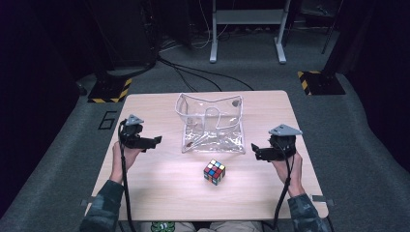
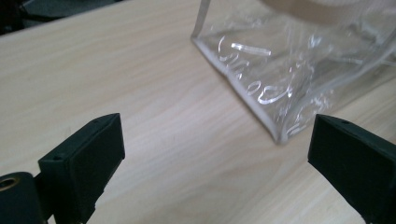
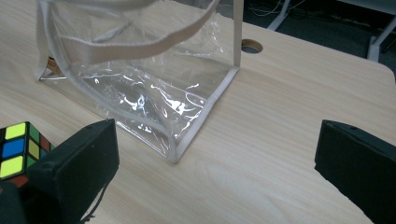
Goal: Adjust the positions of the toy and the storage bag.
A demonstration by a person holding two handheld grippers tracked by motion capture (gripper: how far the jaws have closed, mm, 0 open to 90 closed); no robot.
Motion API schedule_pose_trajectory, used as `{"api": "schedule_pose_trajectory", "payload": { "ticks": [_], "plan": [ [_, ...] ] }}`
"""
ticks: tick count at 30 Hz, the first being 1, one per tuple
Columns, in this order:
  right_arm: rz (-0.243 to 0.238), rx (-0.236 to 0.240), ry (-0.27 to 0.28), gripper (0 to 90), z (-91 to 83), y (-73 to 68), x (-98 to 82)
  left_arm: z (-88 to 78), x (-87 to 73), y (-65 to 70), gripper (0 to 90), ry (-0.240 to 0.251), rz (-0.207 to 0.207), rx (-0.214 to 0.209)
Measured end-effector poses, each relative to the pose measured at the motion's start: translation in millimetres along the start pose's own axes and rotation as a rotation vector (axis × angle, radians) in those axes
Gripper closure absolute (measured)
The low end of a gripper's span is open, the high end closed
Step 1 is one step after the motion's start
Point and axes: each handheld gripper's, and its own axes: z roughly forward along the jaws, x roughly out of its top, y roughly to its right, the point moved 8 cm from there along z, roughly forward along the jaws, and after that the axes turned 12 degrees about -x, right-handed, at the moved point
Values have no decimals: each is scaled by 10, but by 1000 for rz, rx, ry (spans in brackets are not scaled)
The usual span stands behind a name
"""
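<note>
Both hand-held grippers spread, flanking the bag (image 1: 210, 124)

Left hand-held gripper (image 1: 155, 141) and right (image 1: 255, 151) hold nothing; the limp bag may collapse or slide when pinched.

both forearms wear camouflage-patterned sleeves in greens and greys, and each hand carries black tongs: the left tongs (image 1: 155, 142) and the right tongs (image 1: 256, 151). each body is boxy, topped by a grey three-cornered plate, with a black cable trailing back along the arm. the blocky matte black jaws show small round holes near their edges.
</note>
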Motion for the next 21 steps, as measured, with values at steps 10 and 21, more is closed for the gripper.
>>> {"api": "schedule_pose_trajectory", "payload": {
  "ticks": [10,21],
  "plan": [
    [22,-1,-116,0,245,-89,-693,20,-645,-180,14,-5,-90,18],
    [27,13,-198,0,467,-110,-1073,94,-1070,-265,1,14,-122,66]
  ]
}}
